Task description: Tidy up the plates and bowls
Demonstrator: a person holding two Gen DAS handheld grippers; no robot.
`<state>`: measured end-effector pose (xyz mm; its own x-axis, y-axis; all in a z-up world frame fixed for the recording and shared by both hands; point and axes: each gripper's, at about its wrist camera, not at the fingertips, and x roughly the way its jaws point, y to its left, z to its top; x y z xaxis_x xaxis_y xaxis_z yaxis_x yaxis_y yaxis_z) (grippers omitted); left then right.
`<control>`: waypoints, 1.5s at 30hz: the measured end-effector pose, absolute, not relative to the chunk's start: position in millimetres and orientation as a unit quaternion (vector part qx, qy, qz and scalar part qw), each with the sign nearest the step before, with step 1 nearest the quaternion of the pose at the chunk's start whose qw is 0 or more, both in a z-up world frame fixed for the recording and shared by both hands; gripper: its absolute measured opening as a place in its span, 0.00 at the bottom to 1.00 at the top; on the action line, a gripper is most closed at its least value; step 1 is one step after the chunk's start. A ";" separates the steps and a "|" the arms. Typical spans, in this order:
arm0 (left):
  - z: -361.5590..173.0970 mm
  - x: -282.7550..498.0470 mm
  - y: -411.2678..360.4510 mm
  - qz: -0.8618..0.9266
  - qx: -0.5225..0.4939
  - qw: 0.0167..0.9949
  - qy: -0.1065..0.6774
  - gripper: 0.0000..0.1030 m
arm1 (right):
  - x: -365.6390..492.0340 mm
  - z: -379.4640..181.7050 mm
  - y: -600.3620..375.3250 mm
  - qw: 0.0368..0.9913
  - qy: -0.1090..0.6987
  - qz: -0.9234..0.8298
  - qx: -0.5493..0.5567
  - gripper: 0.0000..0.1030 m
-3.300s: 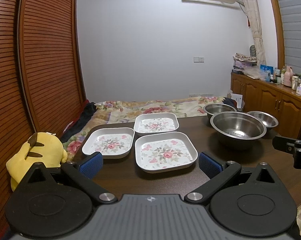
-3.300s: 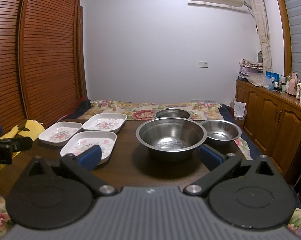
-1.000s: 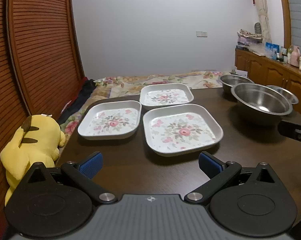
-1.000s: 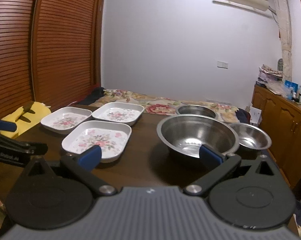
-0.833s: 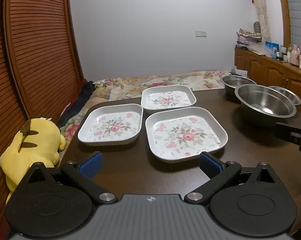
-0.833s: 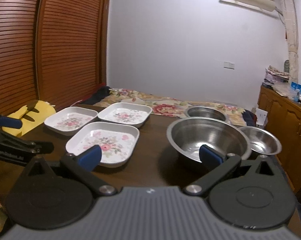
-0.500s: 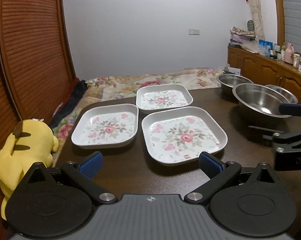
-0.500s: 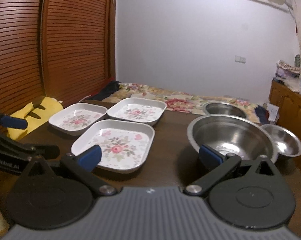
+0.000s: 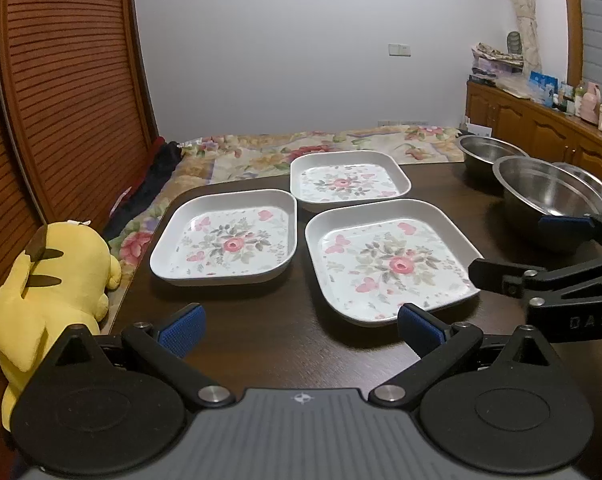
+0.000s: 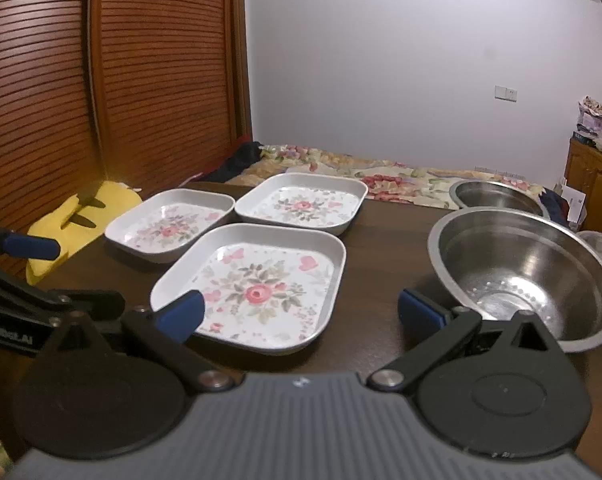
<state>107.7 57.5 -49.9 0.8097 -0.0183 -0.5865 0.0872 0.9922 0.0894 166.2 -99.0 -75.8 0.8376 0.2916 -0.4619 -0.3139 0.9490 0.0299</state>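
Three white square plates with pink flower prints lie on the dark wooden table [image 9: 261, 332]: a left plate [image 9: 227, 242], a far plate [image 9: 347, 180] and a near plate [image 9: 389, 262]. Three steel bowls stand at the right; the largest bowl [image 10: 521, 268] is nearest, a second bowl [image 10: 497, 196] sits behind it, and a third bowl [image 9: 589, 184] peeks out beyond. My left gripper [image 9: 301, 326] is open above the table's front edge. The near plate [image 10: 257, 284] lies just beyond my right gripper [image 10: 301, 314], which is open too; its fingers [image 9: 557, 222] show at the right of the left wrist view.
A yellow plush toy [image 9: 49, 284] lies off the table's left edge beside the slatted wooden doors [image 9: 61, 100]. A bed with a floral cover [image 9: 301, 148] sits beyond the table. Wooden cabinets [image 9: 541, 124] with clutter line the right wall.
Both grippers have moved forward and lower toward the dishes. My right gripper has swung left, so the near plate now lies centred ahead of it, and it shows larger in the left wrist view.
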 end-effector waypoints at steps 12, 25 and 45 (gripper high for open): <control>-62.3 135.7 65.7 -0.056 0.023 0.950 0.305 0.98 | 189.2 -90.7 -96.5 0.952 0.264 0.154 -0.015 0.84; -76.6 156.9 71.3 -0.083 -0.025 0.940 0.329 0.51 | 202.3 -97.7 -103.2 0.945 0.285 0.159 0.008 0.58; -87.4 170.0 70.0 -0.092 -0.043 0.936 0.338 0.13 | 208.2 -102.5 -117.6 0.937 0.299 0.174 0.051 0.21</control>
<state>170.0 70.0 -87.4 0.7552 -0.2009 -0.6240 0.1434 0.9795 -0.1417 208.2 -117.6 -102.5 0.7600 0.3567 -0.5432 -0.2960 0.9342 0.1994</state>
